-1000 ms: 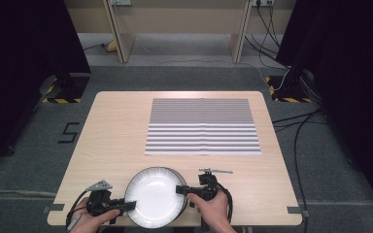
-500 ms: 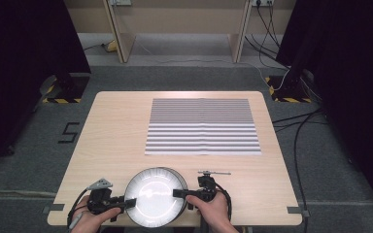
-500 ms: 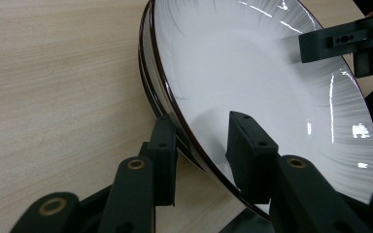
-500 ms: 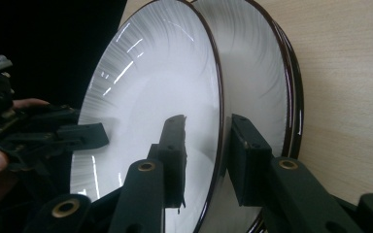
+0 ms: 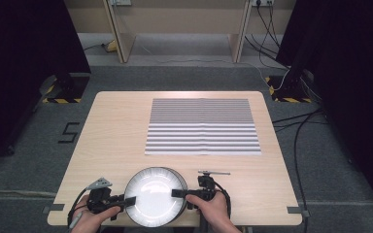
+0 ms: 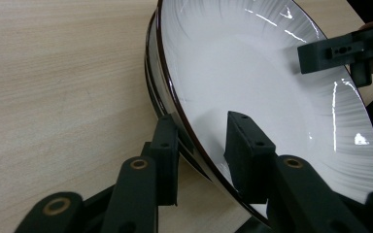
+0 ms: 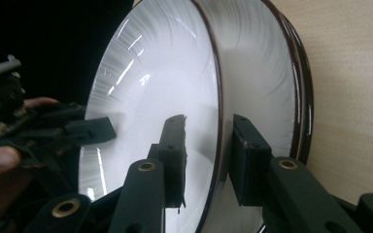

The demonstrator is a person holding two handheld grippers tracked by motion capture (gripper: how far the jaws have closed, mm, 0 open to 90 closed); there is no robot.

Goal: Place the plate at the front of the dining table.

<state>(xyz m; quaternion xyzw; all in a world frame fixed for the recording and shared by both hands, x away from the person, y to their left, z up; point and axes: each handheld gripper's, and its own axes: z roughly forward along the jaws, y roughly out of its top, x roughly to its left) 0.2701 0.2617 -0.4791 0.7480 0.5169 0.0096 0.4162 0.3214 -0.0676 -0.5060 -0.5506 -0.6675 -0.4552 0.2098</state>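
White ribbed bowl [image 5: 154,204] sits at the near edge of the wooden table [image 5: 116,136], between both grippers. Left gripper [image 6: 201,145] grasps its left rim, one jaw inside and one outside. Right gripper [image 7: 209,150] grasps the opposite rim likewise.

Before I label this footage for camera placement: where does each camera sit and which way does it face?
High view: above the person's side of the table, facing forward and down on the striped mat and white bowl; both hands and forearms enter from below.
Left gripper view: on the left gripper, looking along its jaws, which straddle the bowl's rim.
Right gripper view: on the right gripper, jaws likewise astride the rim; the other hand shows beyond.
Both gripper views share the bowl and the opposite gripper.
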